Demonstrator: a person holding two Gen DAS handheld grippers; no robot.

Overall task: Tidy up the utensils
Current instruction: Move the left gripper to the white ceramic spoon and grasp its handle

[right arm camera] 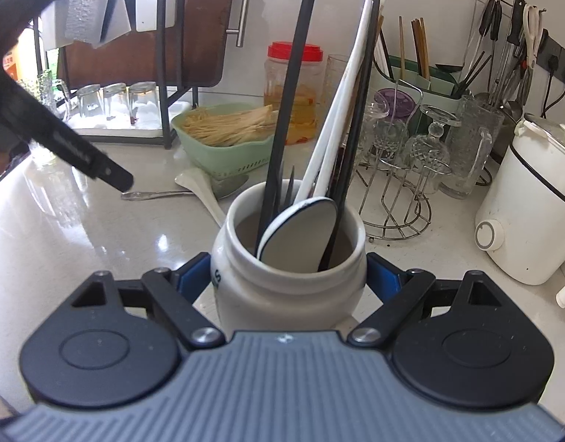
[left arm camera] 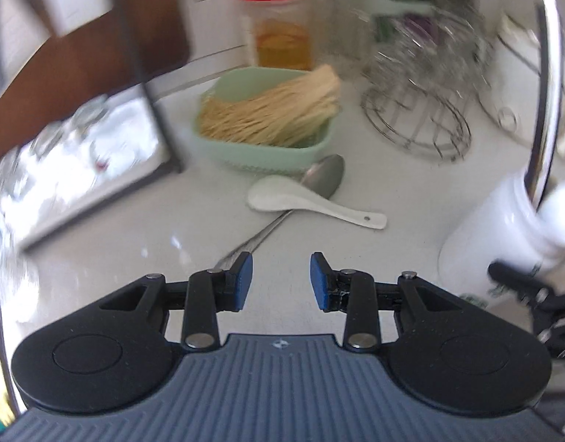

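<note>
L gripper [left arm camera: 281, 281] is part open, nothing between the pads, hanging over the counter [left arm camera: 135, 250] w/ the metal spoon [left arm camera: 325, 176] handle running out from just past its left pad. R gripper [right arm camera: 288, 276] is clamped on the white crock [right arm camera: 282, 287], pads on both sides of the body below the rim.

Loose items: metal spoon + white ceramic spoon [left arm camera: 304, 202], crossed just ahead of L gripper. Ceramic one lies on top of the metal handle near the bowl end, both up against the green basket [left arm camera: 267, 154].

Handling, my read:
- metal spoon: light, stiff, thin flat handle, slick on a glossy top. I'd pinch the handle mid-length, near end is free of the ceramic one. Lifting it may drag or tip the ceramic spoon.
- ceramic spoon: heavier, glazed = slippery, chips if dropped. Take the handle, not the bowl.
- crock: heavy, glazed, brittle. Grip looks ok while it sits on the counter.

Containers:
- crock: black chopsticks [right arm camera: 282, 110], white chopsticks [right arm camera: 341, 110], a fork, one spoon w/ dark rim, bowl up. Room left on the near-left side.
- green basket: pile of pale thin sticks or noodles, can't tell which.
- red-lid jar [right arm camera: 293, 88] behind basket: amber liquid w/ smth in it.
</note>
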